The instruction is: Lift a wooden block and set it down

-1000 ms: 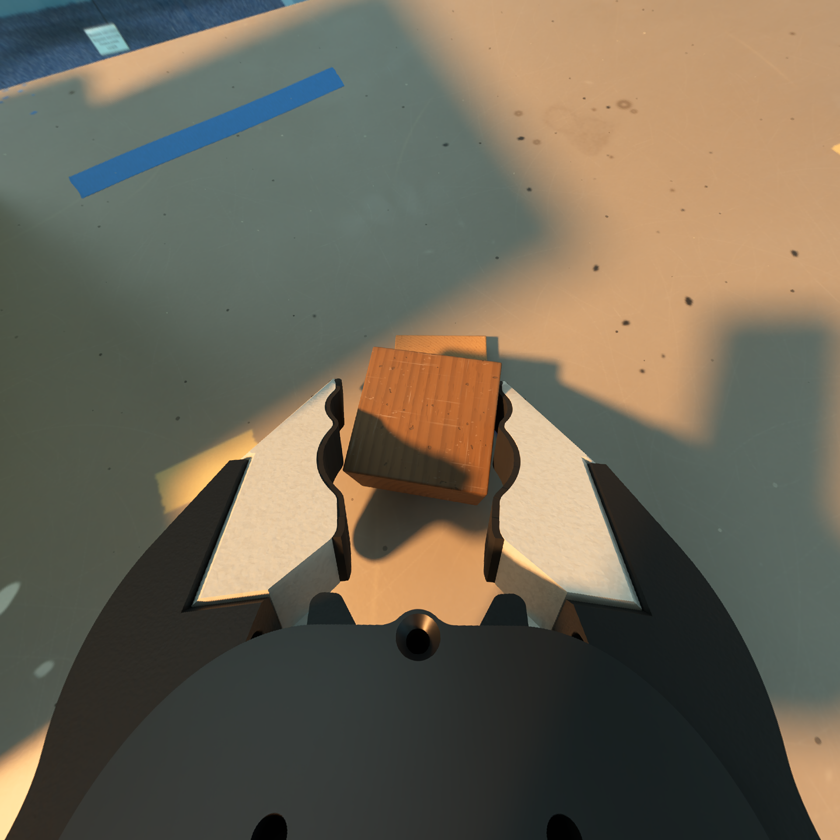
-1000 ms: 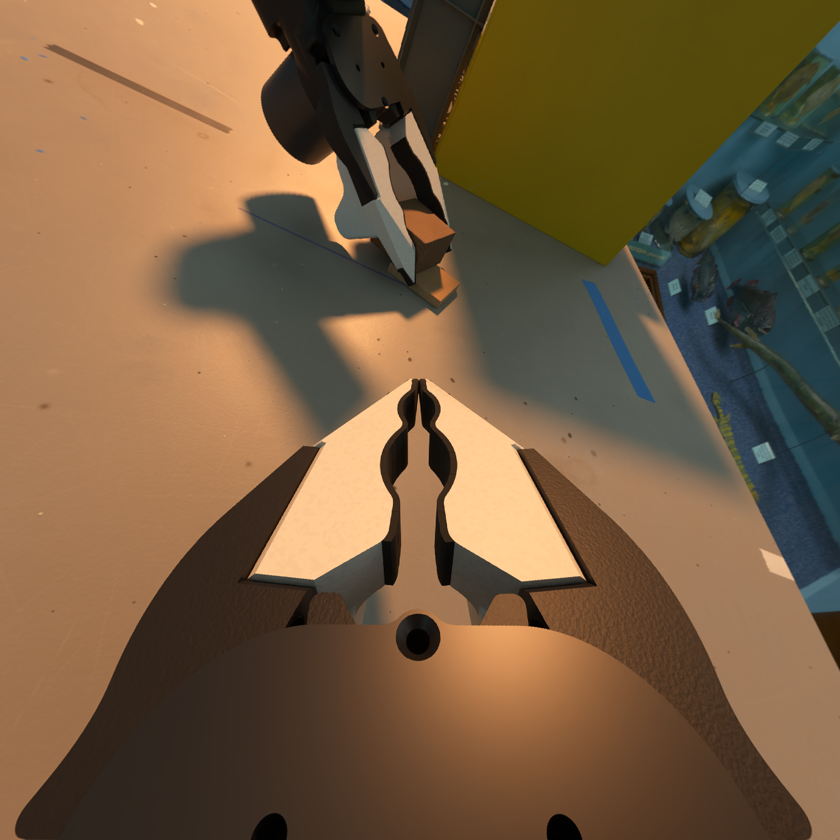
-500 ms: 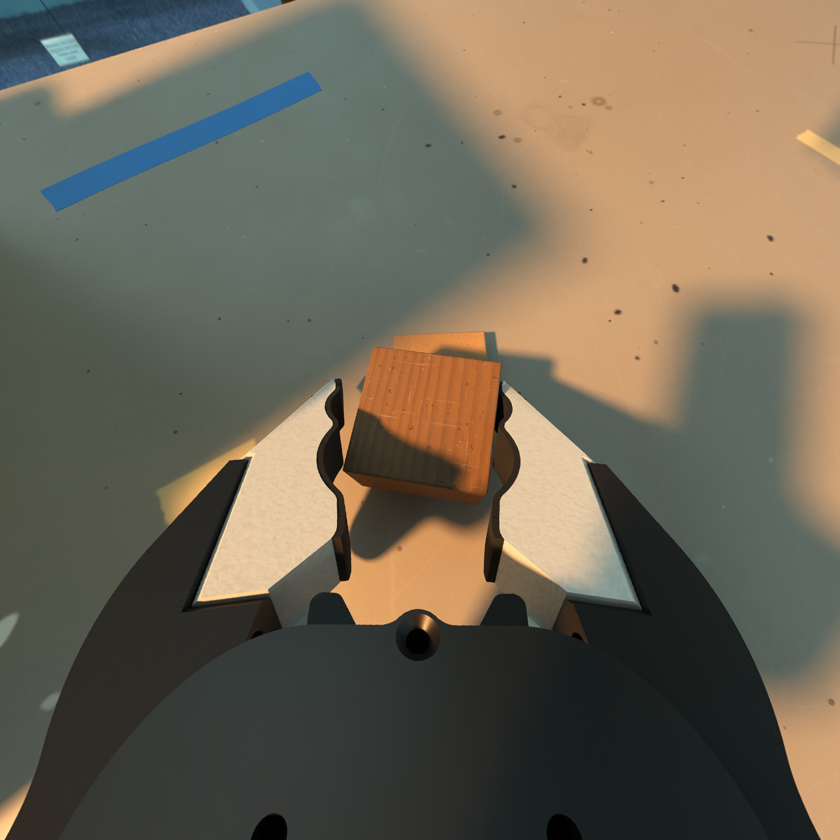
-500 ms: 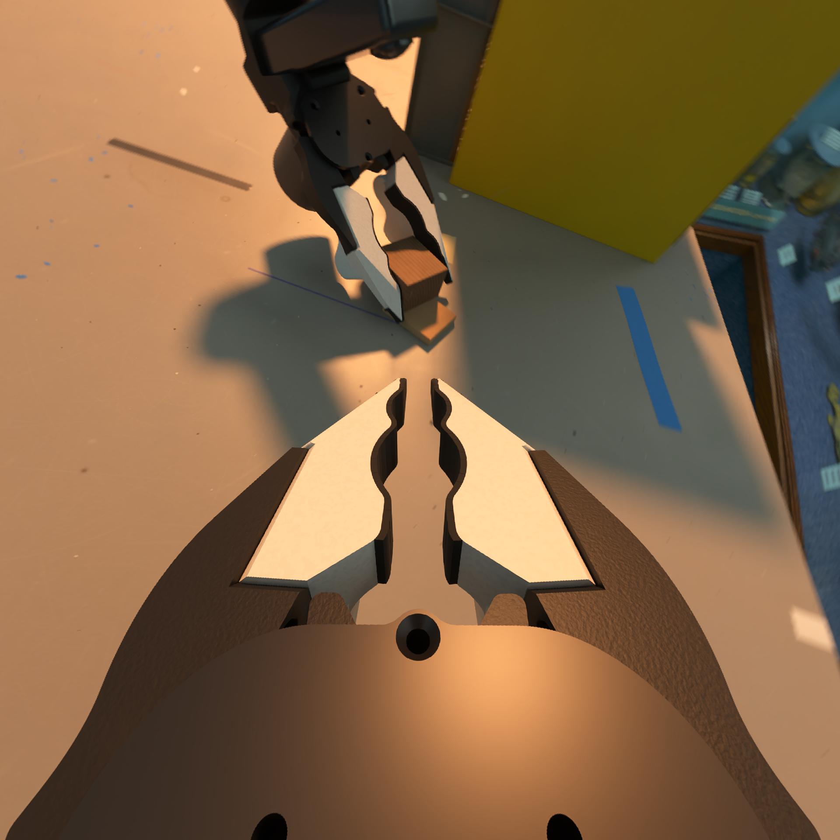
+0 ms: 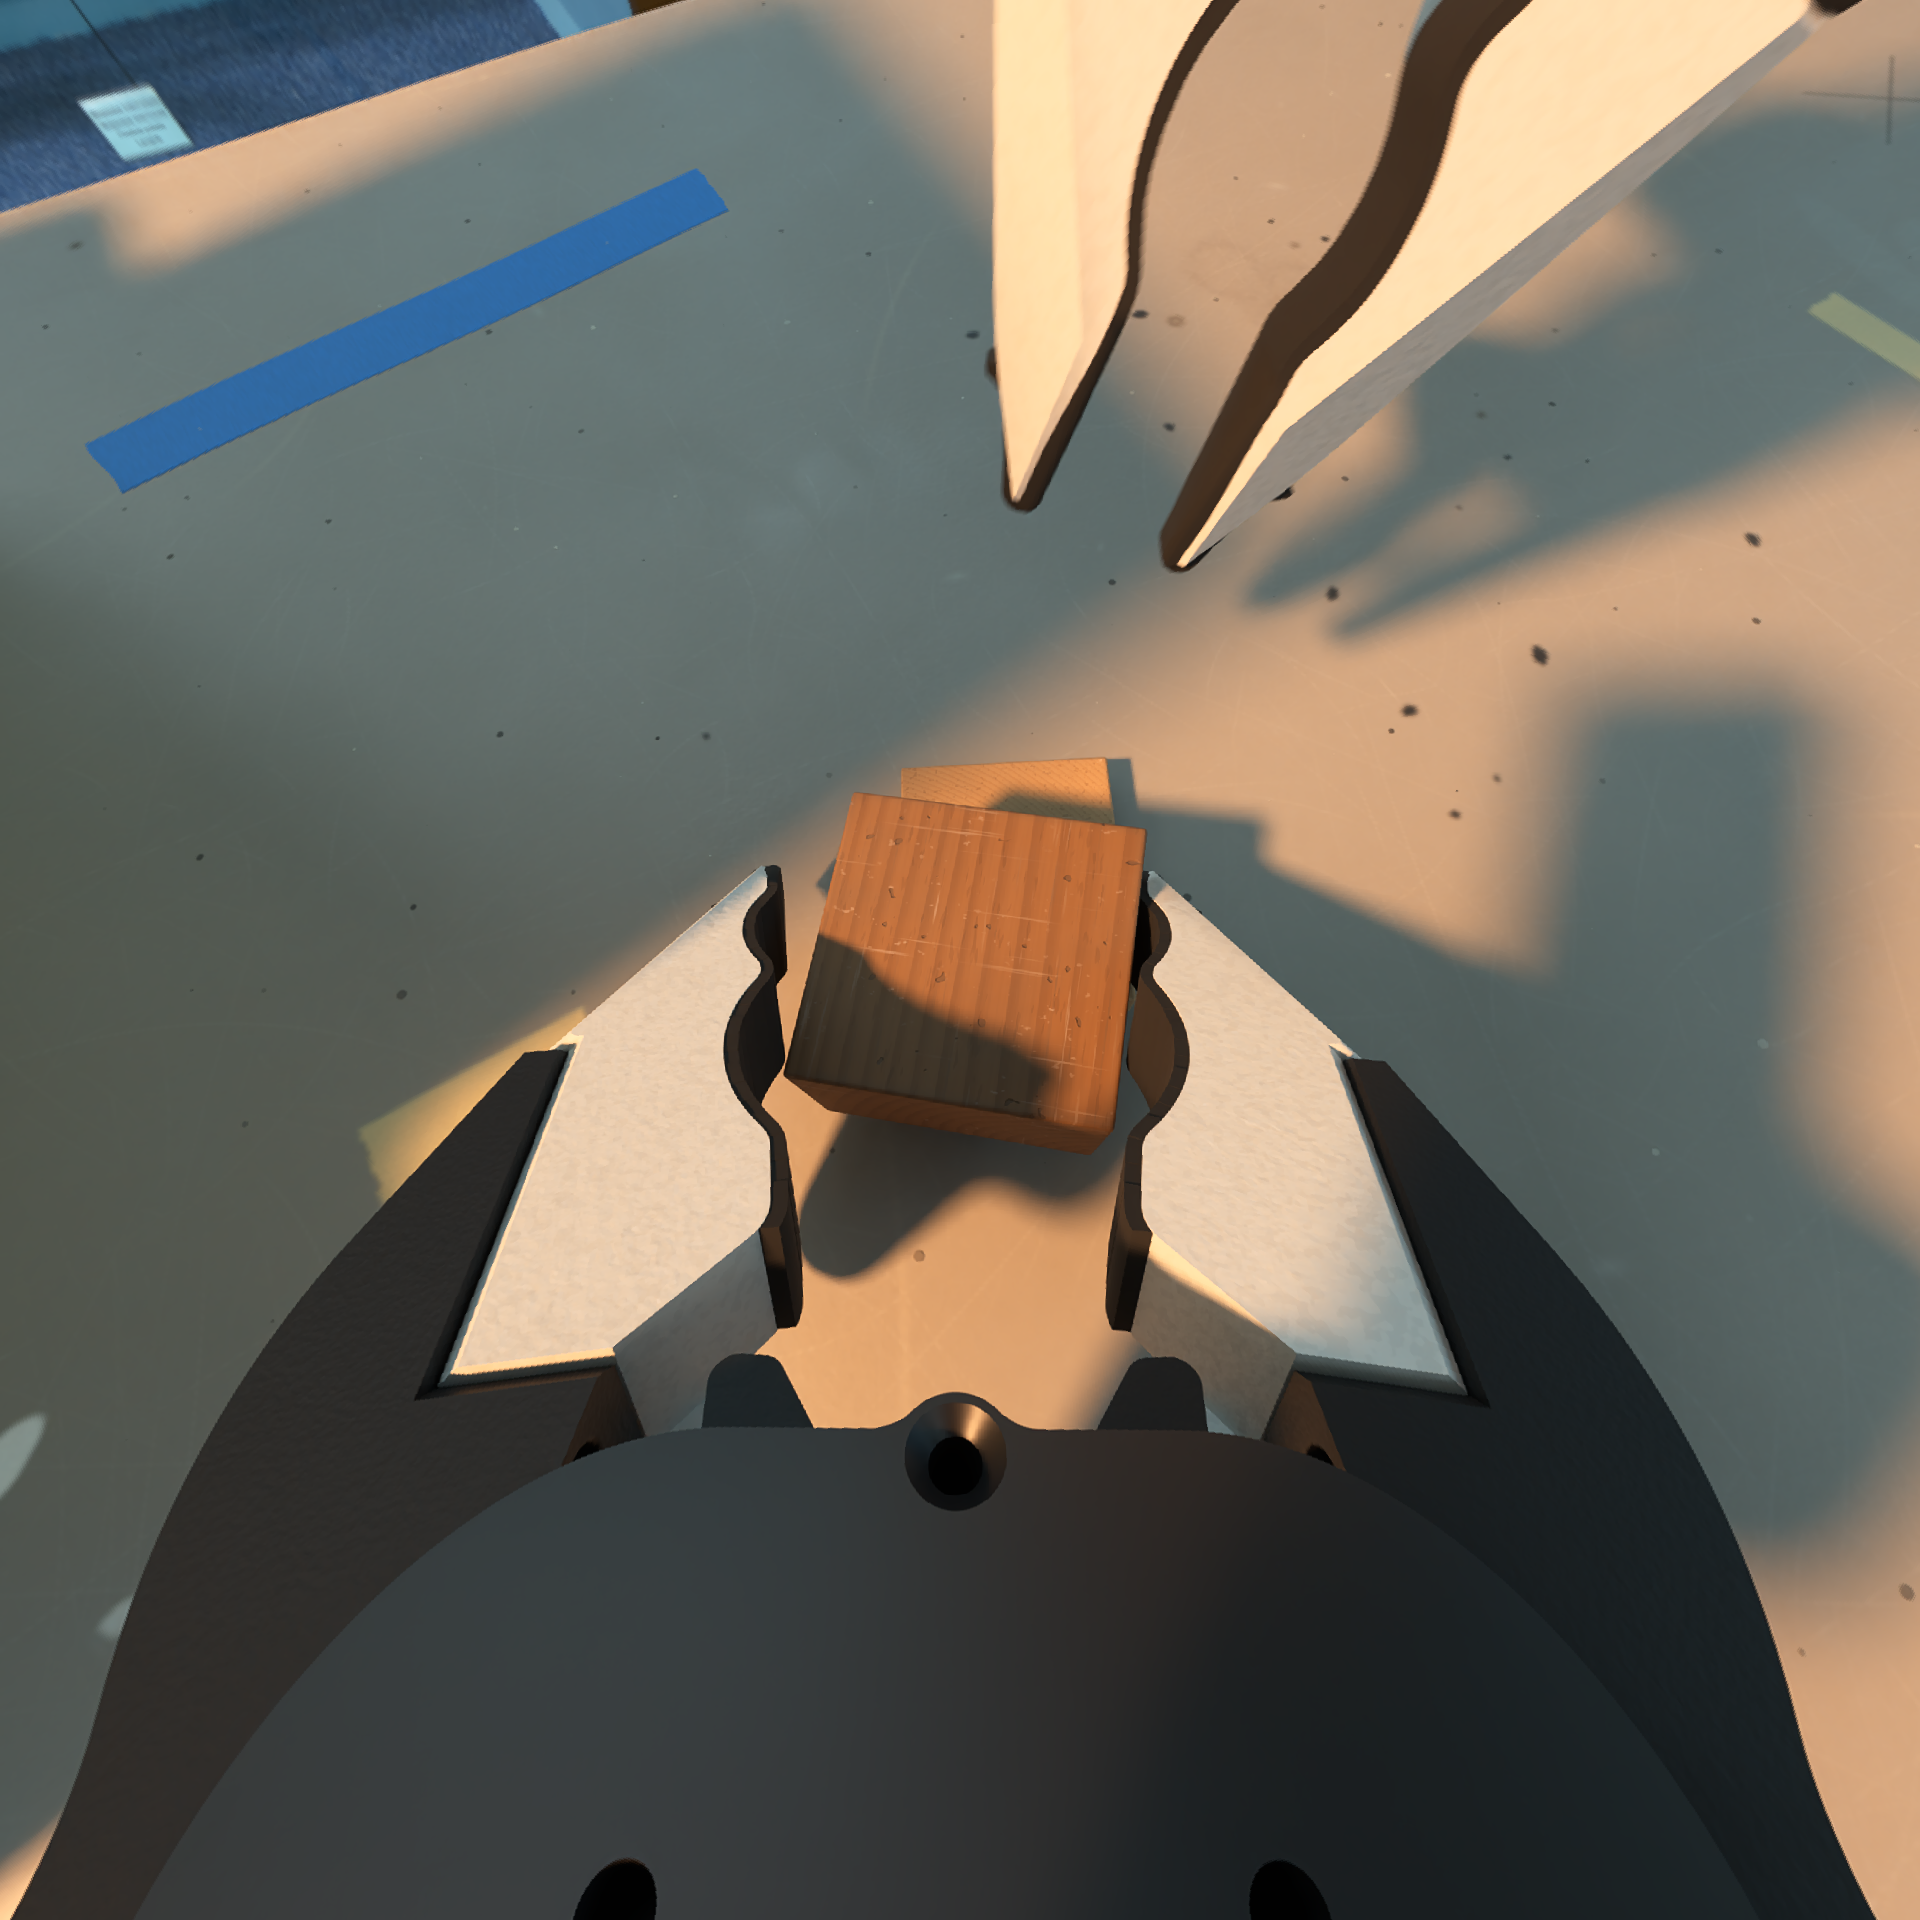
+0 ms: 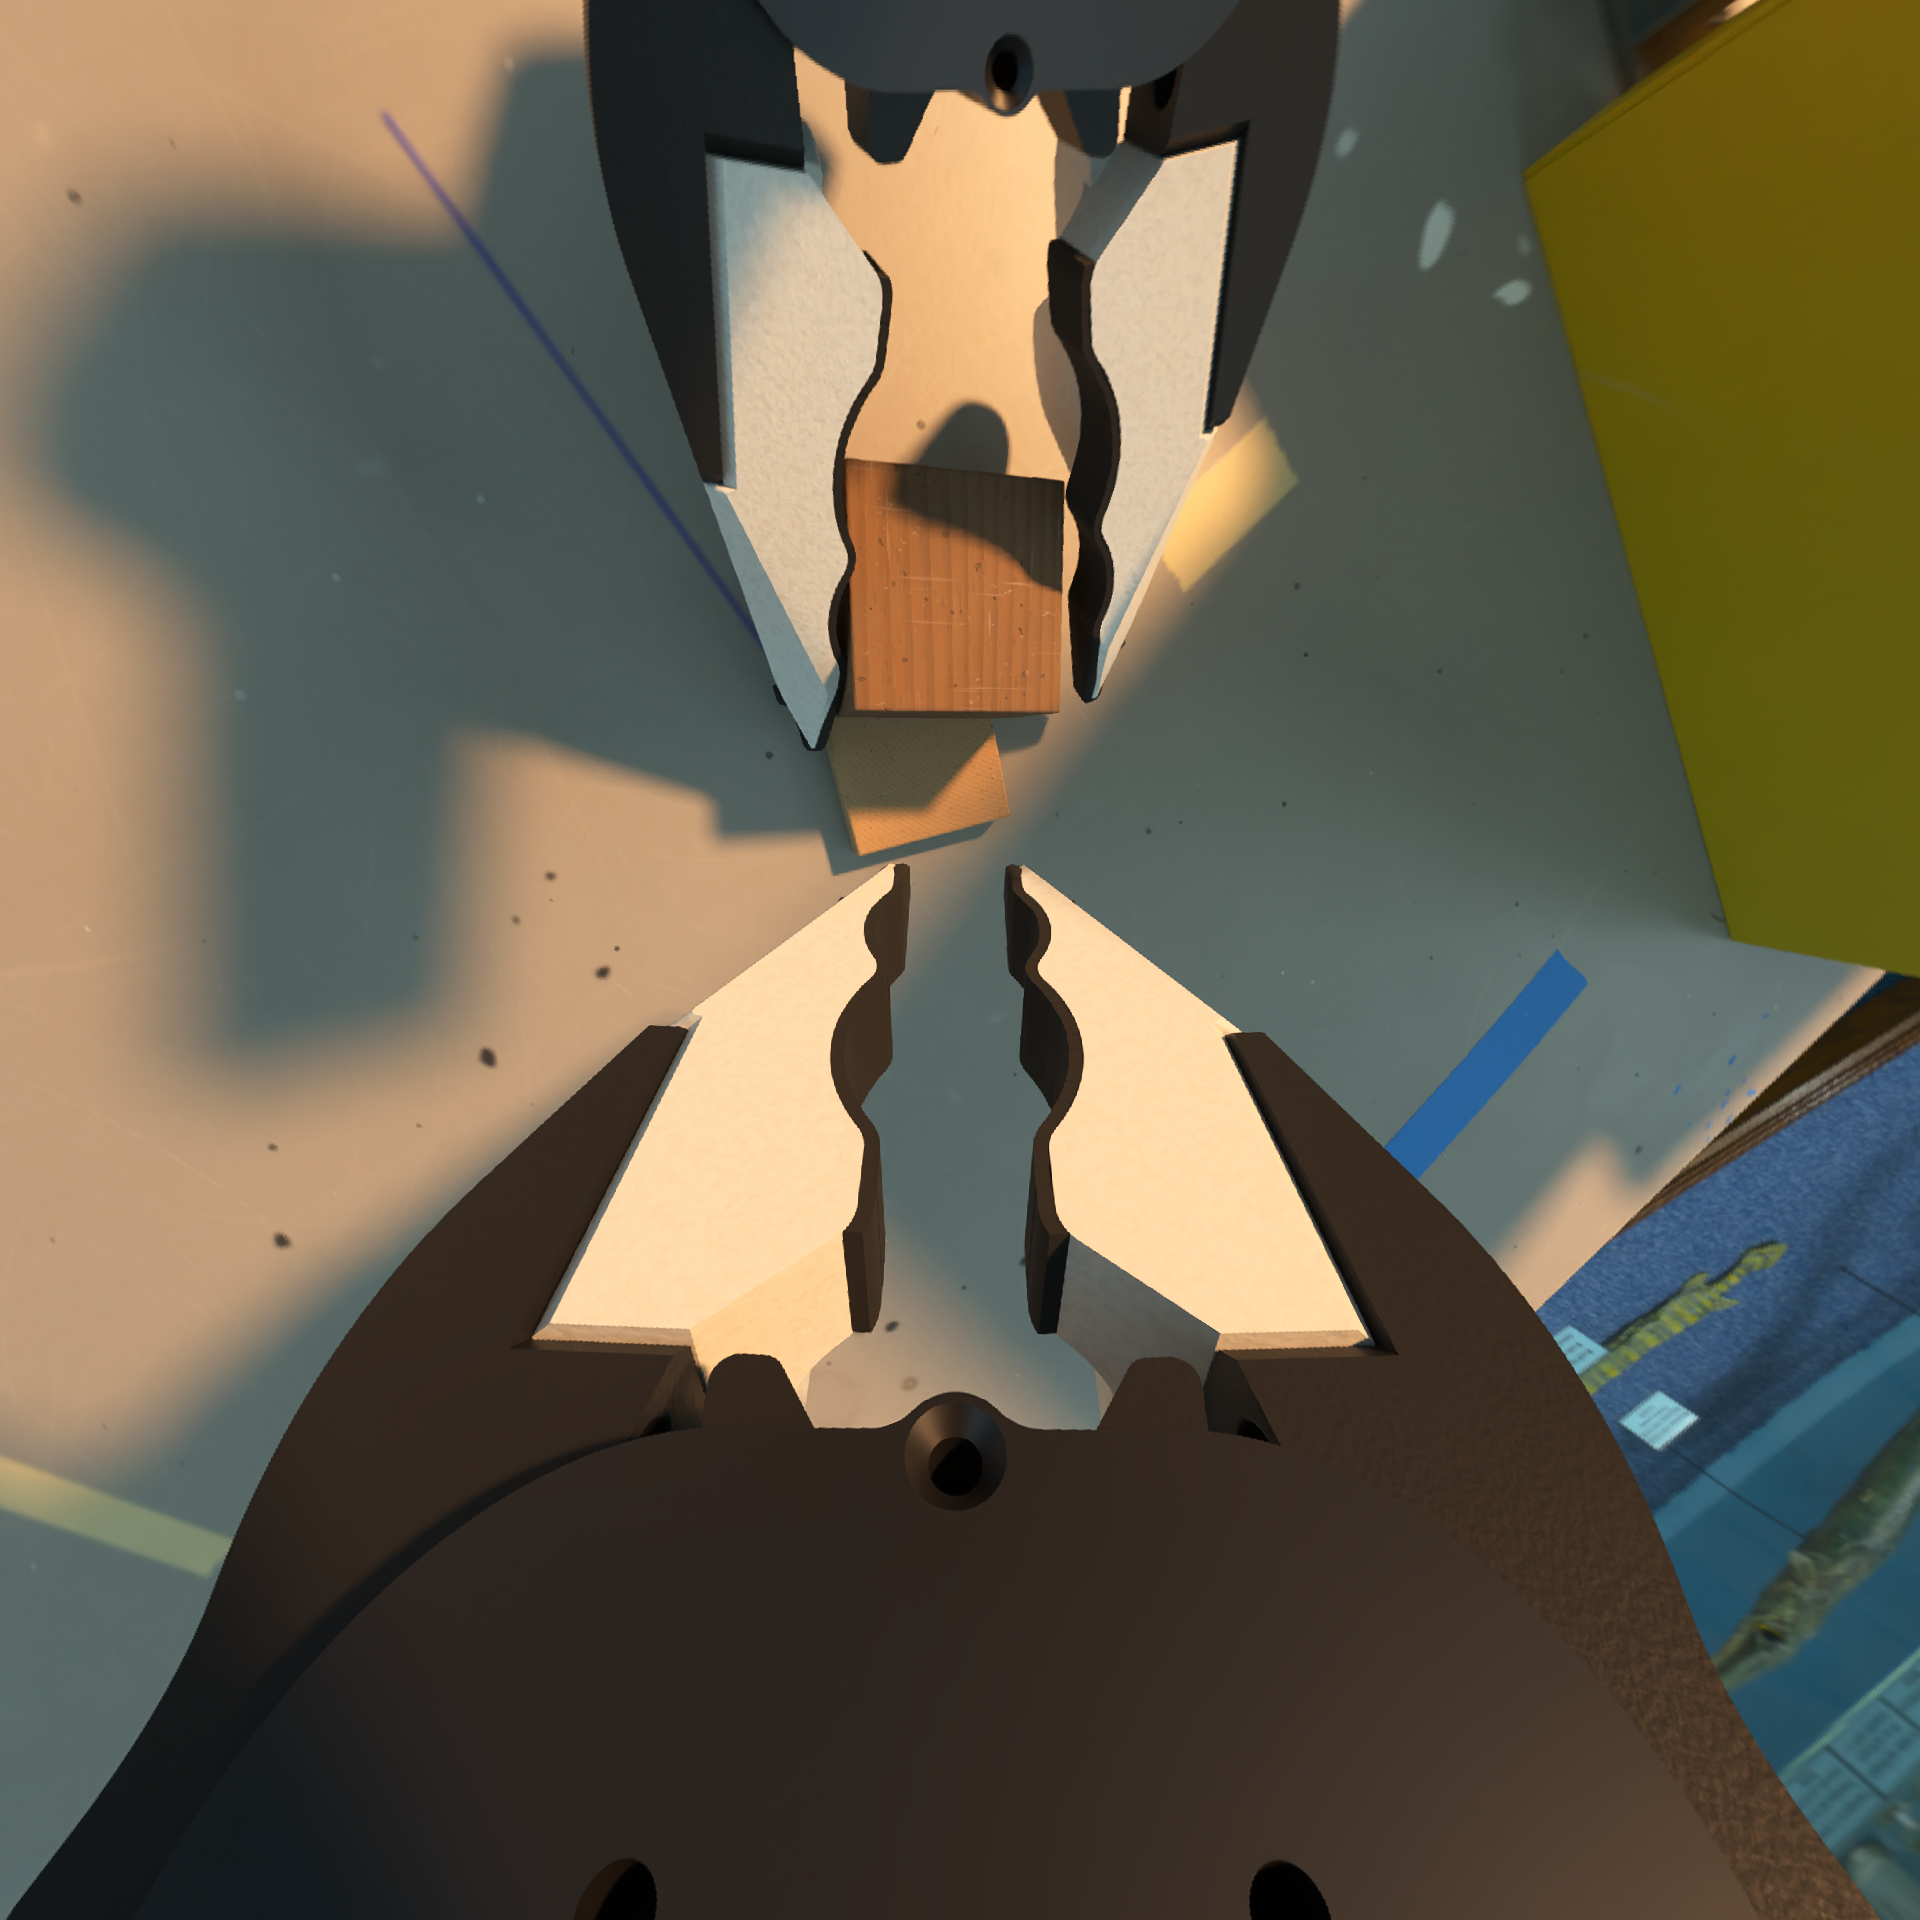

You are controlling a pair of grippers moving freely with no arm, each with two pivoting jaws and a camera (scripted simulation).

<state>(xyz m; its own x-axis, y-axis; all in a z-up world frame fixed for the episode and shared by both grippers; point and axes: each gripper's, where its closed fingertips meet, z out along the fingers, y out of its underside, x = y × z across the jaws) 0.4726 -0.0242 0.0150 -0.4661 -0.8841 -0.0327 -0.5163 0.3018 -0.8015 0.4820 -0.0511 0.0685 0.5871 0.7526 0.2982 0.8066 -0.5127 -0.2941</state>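
Note:
The wooden block (image 5: 971, 966) is an orange-brown cube. My left gripper (image 5: 961, 878) is shut on it, one finger on each side, and holds it a little above the table; its shadow falls below. A thin tan tile (image 5: 1008, 784) lies flat on the table just beyond and under the block. In the right wrist view the block (image 6: 956, 592) sits between the left gripper's fingers (image 6: 951, 717), with the tile (image 6: 920, 790) in front. My right gripper (image 6: 956, 878) is open and empty, tips just short of the tile. Its pale fingers also show in the left wrist view (image 5: 1101, 530).
A large yellow box (image 6: 1766, 468) stands on the table to the right in the right wrist view. A blue tape strip (image 5: 405, 327) lies on the tan table (image 5: 416, 675). The table edge (image 6: 1704, 1153) runs near it, with blue floor beyond.
My right gripper has opened from shut and moved in close, now tip to tip with the left gripper. The left gripper still holds the block the same way.

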